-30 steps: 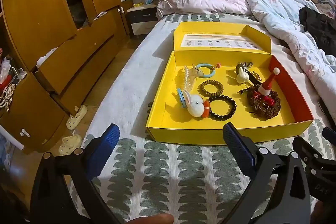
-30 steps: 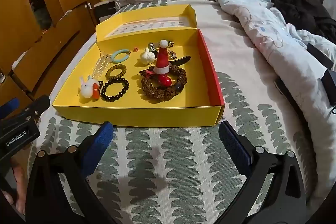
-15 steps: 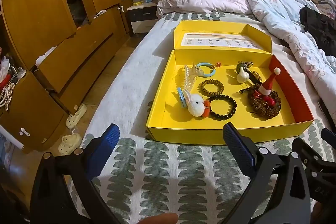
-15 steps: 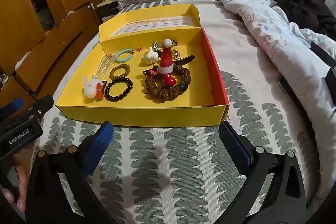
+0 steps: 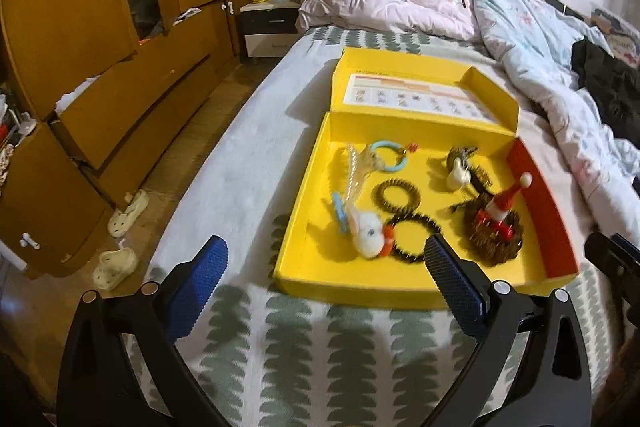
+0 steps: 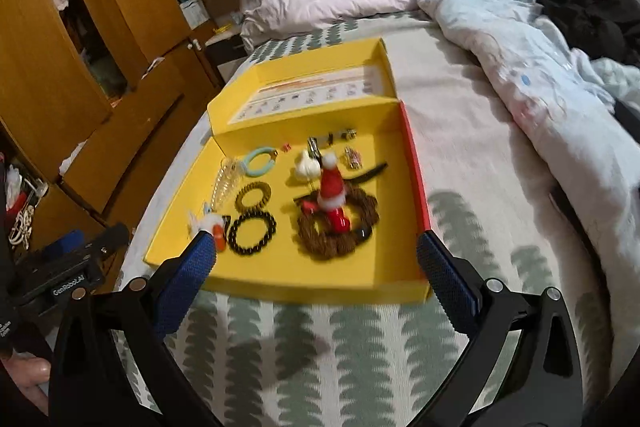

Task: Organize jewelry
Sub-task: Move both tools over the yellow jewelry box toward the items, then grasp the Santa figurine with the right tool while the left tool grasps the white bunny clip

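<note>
Open yellow box (image 6: 320,291) on leaf-print bedspread (image 6: 360,347), bare cloth before its near wall, holding black bead bracelet (image 6: 251,231), brown wreath with Santa hat (image 6: 338,223) and white rabbit clip (image 5: 370,235); left gripper (image 5: 324,287) and right gripper (image 6: 312,267) both spread, empty; rumpled duvet (image 6: 540,75) alongside.

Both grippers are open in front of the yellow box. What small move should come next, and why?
Probably ease the right gripper forward over the box's near wall toward the black bead bracelet. It is open and empty, and the bracelet lies flat, close by and apart from the brown wreath.
</note>
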